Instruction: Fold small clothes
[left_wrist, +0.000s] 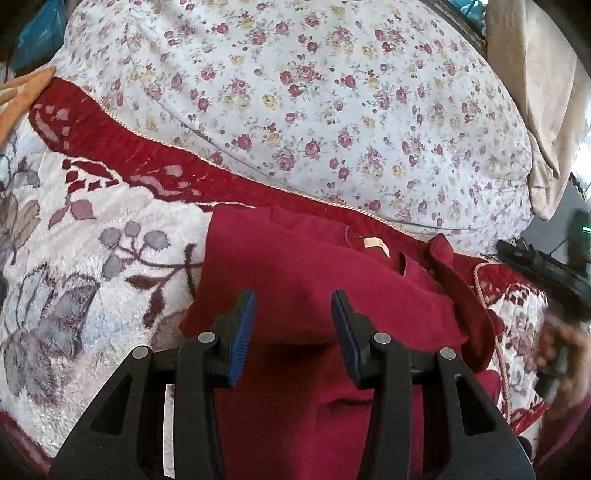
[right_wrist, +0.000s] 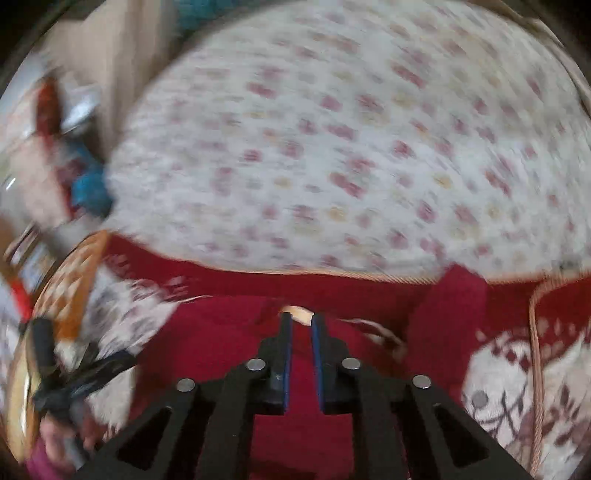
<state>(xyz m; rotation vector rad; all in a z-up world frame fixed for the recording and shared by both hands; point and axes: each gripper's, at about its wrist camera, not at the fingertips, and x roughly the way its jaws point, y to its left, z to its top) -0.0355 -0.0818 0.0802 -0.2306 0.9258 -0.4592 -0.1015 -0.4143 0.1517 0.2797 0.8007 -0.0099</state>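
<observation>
Left wrist view: red garment (left_wrist: 314, 266) on blanket (left_wrist: 92, 236), bed; one side already folded over, label near neckline exposed, sleeve (left_wrist: 441, 254) sticking out at right. Left gripper (left_wrist: 293, 314) released, hovering above cloth, nothing between pads.

Right wrist view, blurred: right gripper (right_wrist: 301, 325) narrowly parted, empty, over neckline. Judgement: folding partway; sleeve and final folds left.

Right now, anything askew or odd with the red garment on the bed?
Mostly tidy. The red garment lies folded on the plush blanket, but one flap by the neck label sticks up, not flat. No damage visible. The right wrist view is blurred, so no finer detail there.
</observation>
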